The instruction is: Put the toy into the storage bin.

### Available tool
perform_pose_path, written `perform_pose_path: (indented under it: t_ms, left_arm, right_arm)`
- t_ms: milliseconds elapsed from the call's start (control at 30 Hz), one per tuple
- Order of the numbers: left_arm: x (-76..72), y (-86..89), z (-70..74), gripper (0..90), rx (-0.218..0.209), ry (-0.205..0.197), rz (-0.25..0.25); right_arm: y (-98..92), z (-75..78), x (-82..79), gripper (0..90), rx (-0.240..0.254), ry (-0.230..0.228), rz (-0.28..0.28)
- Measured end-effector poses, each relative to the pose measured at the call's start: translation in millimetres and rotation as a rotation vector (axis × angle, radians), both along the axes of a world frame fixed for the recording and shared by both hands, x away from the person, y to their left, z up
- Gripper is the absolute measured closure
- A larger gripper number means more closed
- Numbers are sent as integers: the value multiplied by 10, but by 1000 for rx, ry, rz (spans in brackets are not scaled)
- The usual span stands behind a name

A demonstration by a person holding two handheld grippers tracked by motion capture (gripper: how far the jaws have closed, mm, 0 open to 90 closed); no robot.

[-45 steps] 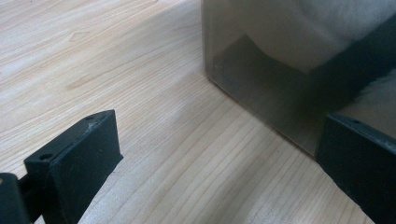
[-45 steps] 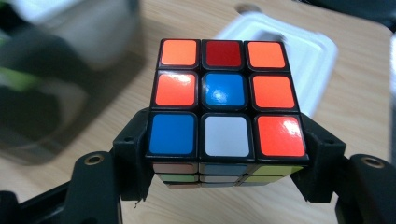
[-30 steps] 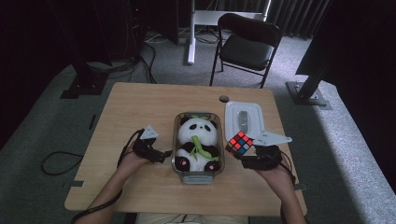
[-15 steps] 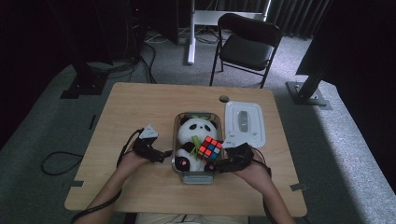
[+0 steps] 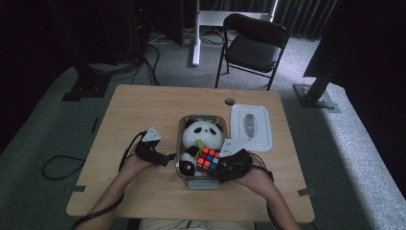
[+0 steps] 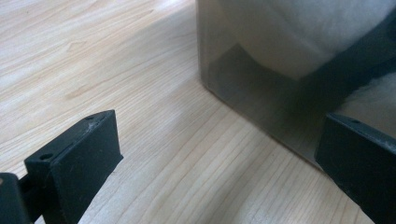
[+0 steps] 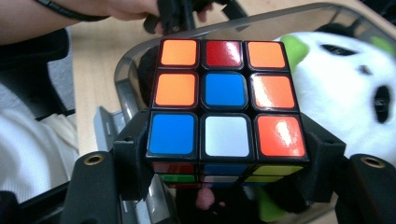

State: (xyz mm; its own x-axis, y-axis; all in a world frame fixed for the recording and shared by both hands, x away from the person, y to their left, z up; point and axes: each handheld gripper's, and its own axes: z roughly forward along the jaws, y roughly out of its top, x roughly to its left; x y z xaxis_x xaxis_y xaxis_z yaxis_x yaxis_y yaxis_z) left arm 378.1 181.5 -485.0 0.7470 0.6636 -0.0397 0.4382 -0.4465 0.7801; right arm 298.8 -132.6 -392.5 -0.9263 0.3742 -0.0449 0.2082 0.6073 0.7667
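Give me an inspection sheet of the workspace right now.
Surface: wooden table, mostly bare.
Job's things: cube clamped in the right gripper, over the clear bin that holds a panda.
Clutter: white lid right of the bin.
Grippers: left gripper open, jaws beside the bin's wall; right gripper shut on the cube.
Cables: one from each gripper along the forearms; a cable on the floor at left.
Surroundings: black chair beyond the table, grey carpet, dark stands.

A scrambled puzzle cube with orange, red, blue and white stickers is sitting level between the right gripper's pads, hanging over the clear container holding a plush panda.
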Motion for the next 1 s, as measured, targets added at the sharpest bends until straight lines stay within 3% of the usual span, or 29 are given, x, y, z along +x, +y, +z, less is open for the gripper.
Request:
perform_pose_path:
  t_ms: [267,400,467,667,733,867,900,967,1000]
  left_arm:
    - [0,7,47,10,4,3,15]
    - [-23,2,91,10,-1,2,4]
    - [-37,10,138,10,-4,-1,-1]
    - [-111,56,419,10,-82,-41,5]
    - [-162,46,546,10,-115,-39,-6]
    - [-317,-44,757,12,-130,-89,-54]
    - [-365,-74,799,67,-141,-100,-60]
    - [-455,-144,866,166,-158,-108,-103]
    - [-503,-182,893,174,-163,-117,-126]
  right_arm:
    - [31,-67,59,333,1,34,41]
    - [9,-56,77,286,36,72,28]
    - [-24,-4,61,270,62,69,26]
    - [-157,237,-9,266,146,15,-16]
    - [-177,279,-21,363,160,-6,-35]
    - [-183,314,-29,507,181,-21,-71]
    - [-168,311,-32,531,176,-28,-80]
    - [-151,298,-13,597,178,5,-69]
    - [-139,283,15,621,177,48,-67]
